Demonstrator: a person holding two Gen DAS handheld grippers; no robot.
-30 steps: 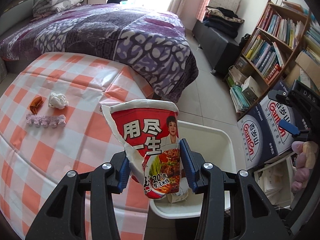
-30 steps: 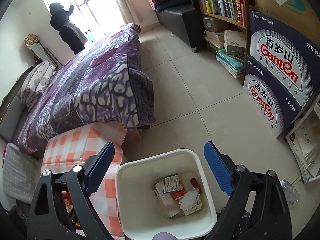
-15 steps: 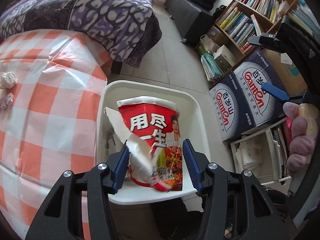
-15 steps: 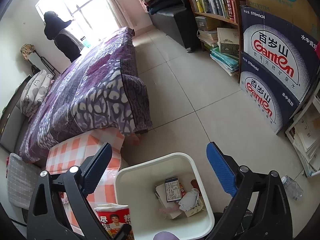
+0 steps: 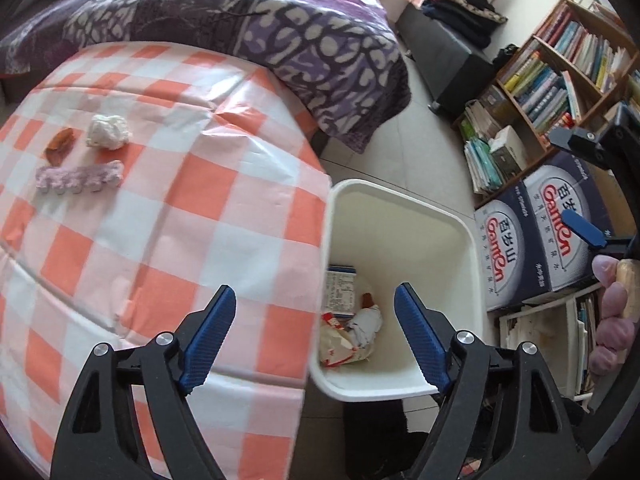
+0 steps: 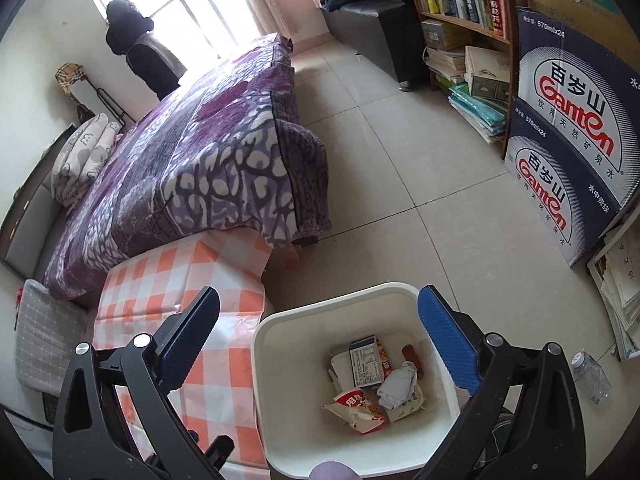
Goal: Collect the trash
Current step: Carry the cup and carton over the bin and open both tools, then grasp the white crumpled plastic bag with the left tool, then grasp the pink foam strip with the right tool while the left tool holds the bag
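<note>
My left gripper (image 5: pixel 316 336) hangs over the seam between table and white bin (image 5: pixel 400 200); its jaws are opening and nothing is between them. The red noodle cup (image 6: pixel 356 404) lies crumpled in the bin (image 6: pixel 280 332) beside a small box (image 6: pixel 366 362) and a tissue wad (image 6: pixel 396 384). On the orange-checked table (image 5: pixel 160 240) lie a white tissue ball (image 5: pixel 108 132), a brown peel (image 5: pixel 60 146) and a purple strip (image 5: pixel 78 176). My right gripper (image 6: pixel 320 312) hovers above the bin, its jaws opening and empty; it shows as the right gripper (image 5: pixel 576 186) at that view's edge.
A purple bed (image 6: pixel 200 152) borders the table. Stacked water cartons (image 6: pixel 572 140), a bookshelf (image 6: pixel 460 0) and paper piles line the right. A plastic bottle (image 6: pixel 592 372) lies on the floor. A person (image 6: pixel 136 52) stands at the far window.
The left gripper let go of the noodle cup, which dropped into the bin, and its jaws spread wide. The left view swung back toward the table. The right jaws widened slightly.
</note>
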